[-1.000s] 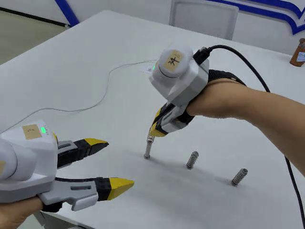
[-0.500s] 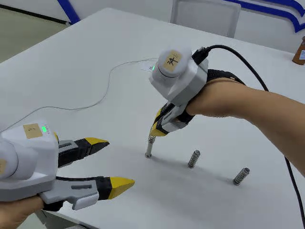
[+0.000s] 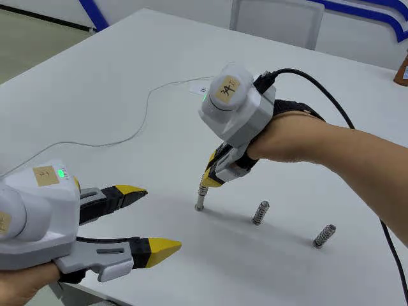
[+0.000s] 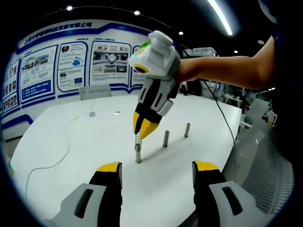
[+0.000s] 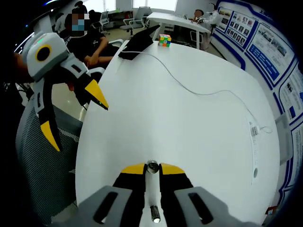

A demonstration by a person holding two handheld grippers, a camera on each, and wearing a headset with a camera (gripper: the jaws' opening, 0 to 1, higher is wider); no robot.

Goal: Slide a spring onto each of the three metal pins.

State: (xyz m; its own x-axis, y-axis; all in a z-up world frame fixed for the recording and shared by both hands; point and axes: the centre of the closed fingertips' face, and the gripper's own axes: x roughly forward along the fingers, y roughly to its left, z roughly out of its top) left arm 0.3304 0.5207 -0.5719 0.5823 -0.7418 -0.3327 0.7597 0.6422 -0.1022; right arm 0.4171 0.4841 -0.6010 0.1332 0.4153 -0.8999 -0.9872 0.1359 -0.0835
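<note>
On the white table (image 3: 95, 83), mid-frame in the head view, my right gripper (image 3: 205, 182) points downward, its tongs clamped on a spring (image 3: 203, 190) that sits over the top of the leftmost pin (image 3: 199, 204). The right gripper view shows the yellow tips pinching the coil from both sides. Toward 4 o'clock from that pin stand the second pin (image 3: 259, 212) and, farther out, the third pin (image 3: 324, 236), each wearing its own spring. My left gripper (image 3: 153, 218) hovers at 8 o'clock, tongs wide apart, holding nothing.

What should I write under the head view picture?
Right gripper holds a spring on one pin; two other springs already stand on theirs; left gripper hovers open.
</note>
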